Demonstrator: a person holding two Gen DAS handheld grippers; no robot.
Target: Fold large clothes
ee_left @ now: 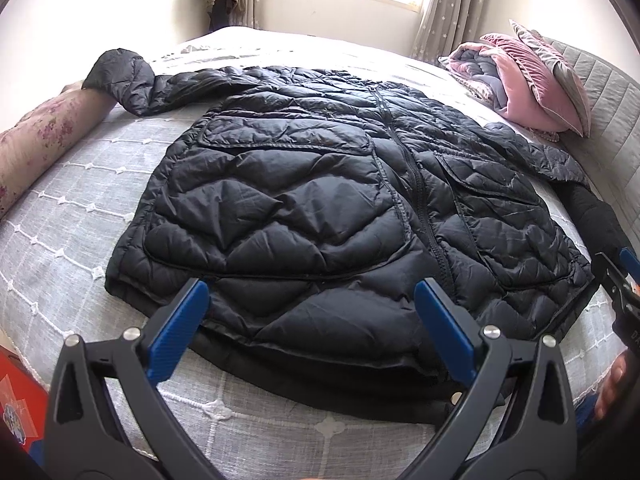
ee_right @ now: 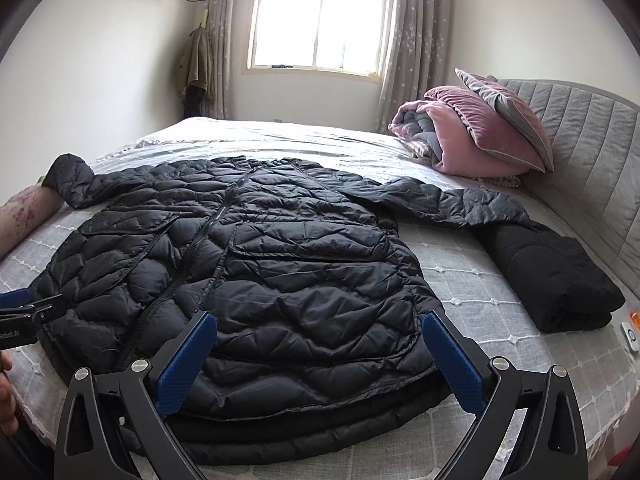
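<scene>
Currently both the left gripper [ee_left: 312,304] and right gripper [ee_right: 320,340] are hovering wide open just ahead of the jacket [ee_left: 320,200] hem, likely lining up a fold grab.

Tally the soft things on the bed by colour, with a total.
Black: 2, the spread jacket and a folded garment.
Pink: 2, a rolled quilt and a pillow leaning on it.
Floral: 1, a bolster under the jacket's sleeve.
Total: 5
</scene>
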